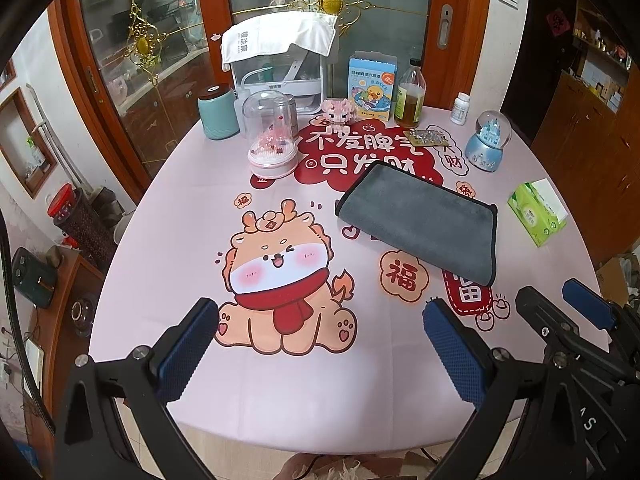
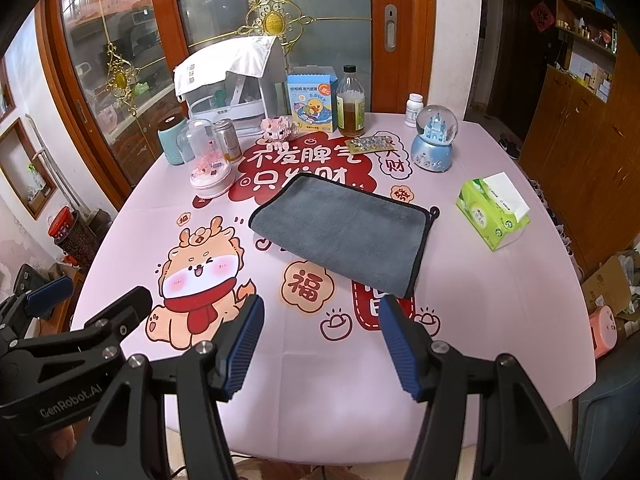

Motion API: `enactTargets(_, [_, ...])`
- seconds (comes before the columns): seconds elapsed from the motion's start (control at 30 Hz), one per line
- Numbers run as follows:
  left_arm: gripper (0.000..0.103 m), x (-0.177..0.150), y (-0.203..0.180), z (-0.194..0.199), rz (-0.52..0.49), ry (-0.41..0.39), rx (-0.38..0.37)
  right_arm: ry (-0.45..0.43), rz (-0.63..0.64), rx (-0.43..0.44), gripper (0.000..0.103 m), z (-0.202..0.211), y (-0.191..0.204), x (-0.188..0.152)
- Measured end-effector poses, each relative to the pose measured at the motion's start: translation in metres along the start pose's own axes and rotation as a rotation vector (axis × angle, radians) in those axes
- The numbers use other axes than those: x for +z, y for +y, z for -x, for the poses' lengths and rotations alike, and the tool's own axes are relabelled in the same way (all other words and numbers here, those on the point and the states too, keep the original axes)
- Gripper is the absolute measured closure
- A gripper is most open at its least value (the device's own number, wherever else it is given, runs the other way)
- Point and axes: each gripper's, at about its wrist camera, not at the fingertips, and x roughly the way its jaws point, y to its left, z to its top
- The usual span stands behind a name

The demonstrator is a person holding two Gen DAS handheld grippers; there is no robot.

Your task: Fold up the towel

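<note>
A grey towel [image 1: 420, 220] with a black hem lies flat on the pink printed tablecloth [image 1: 280, 400], folded into a rectangle. It also shows in the right wrist view [image 2: 344, 232]. My left gripper [image 1: 320, 320] is open and empty above the near part of the table, to the towel's near left. My right gripper [image 2: 320, 320] is open and empty, just short of the towel's near edge. The right gripper also shows at the right edge of the left wrist view [image 1: 560, 304], and the left gripper at the left edge of the right wrist view [image 2: 92, 296].
A green tissue box [image 2: 494, 214] sits right of the towel. A snow globe [image 2: 435, 138], pill bottle [image 2: 414, 110], oil bottle [image 2: 351, 102], blue carton [image 2: 312, 100], pink dome [image 2: 210, 162], teal jar [image 2: 173, 140] and white rack [image 2: 228, 84] line the far side.
</note>
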Motion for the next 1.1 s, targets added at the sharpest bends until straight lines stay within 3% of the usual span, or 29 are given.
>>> enactTargets(1.1, [0.001, -0.014, 0.003, -0.003, -0.007, 0.010, 0.005, -0.004, 0.000, -0.004, 0.043, 0.000, 0.000, -0.004])
